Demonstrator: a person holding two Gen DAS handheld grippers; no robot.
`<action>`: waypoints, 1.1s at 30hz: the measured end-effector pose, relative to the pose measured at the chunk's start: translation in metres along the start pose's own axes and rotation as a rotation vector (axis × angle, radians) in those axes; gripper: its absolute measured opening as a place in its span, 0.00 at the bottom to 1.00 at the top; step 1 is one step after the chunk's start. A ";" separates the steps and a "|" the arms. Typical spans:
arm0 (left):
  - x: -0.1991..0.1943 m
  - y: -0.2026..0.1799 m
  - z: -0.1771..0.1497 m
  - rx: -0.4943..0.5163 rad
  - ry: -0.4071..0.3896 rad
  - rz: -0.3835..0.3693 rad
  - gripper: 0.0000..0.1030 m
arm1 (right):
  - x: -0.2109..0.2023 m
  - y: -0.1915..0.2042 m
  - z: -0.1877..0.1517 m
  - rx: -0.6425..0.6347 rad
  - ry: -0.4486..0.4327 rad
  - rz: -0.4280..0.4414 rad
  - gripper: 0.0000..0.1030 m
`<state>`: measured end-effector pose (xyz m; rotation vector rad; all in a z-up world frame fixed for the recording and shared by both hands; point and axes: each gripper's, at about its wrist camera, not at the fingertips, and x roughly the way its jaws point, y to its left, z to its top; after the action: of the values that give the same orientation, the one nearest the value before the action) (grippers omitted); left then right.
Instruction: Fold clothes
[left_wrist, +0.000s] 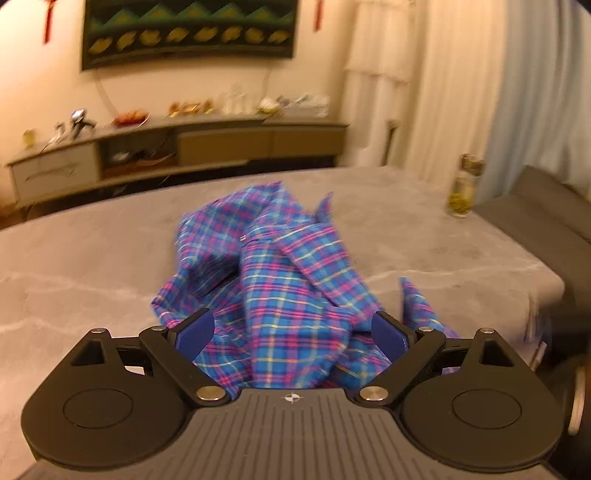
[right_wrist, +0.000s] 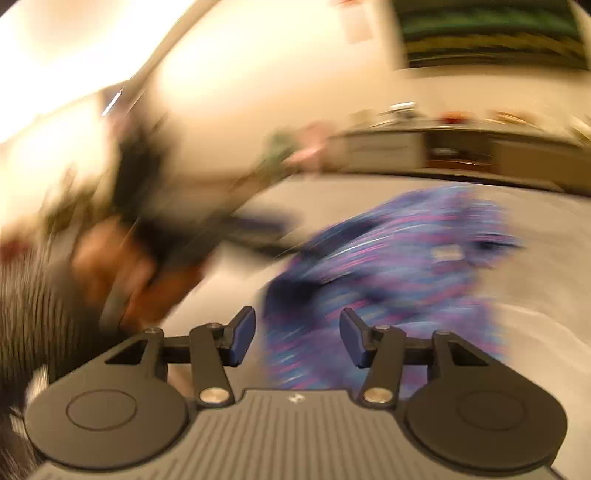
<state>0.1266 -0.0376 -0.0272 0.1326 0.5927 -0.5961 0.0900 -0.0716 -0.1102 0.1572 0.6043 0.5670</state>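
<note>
1. While your left tongs (left_wrist: 291, 332) gape wide, the crumpled blue-and-pink plaid cotton shirt (left_wrist: 273, 280) lies bunched on the grey bench (left_wrist: 74, 251), right between their pads, heaped away from you.
2. Your right tongs (right_wrist: 297, 338) are parted too, gripping nothing; the shirt sits just ahead, slightly right, badly blurred.
3. Left looks nearer.

Black linkage arms, blue-padded jaws

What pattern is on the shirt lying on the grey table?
The shirt is blue plaid with pink and yellow lines, clearest in the left wrist view.
</note>
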 end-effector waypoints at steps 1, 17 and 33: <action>0.002 -0.008 -0.001 0.043 -0.001 0.001 0.92 | -0.006 -0.021 0.007 0.070 -0.029 -0.028 0.54; -0.020 0.115 -0.030 -0.215 0.016 0.283 0.03 | 0.160 -0.105 0.054 -0.379 0.072 -0.332 0.69; -0.045 0.115 -0.032 0.000 -0.101 0.227 0.02 | 0.274 0.025 0.029 -1.065 0.025 -0.052 0.00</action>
<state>0.1456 0.0881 -0.0337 0.1666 0.4719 -0.3806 0.2805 0.0994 -0.2139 -0.8663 0.2668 0.7731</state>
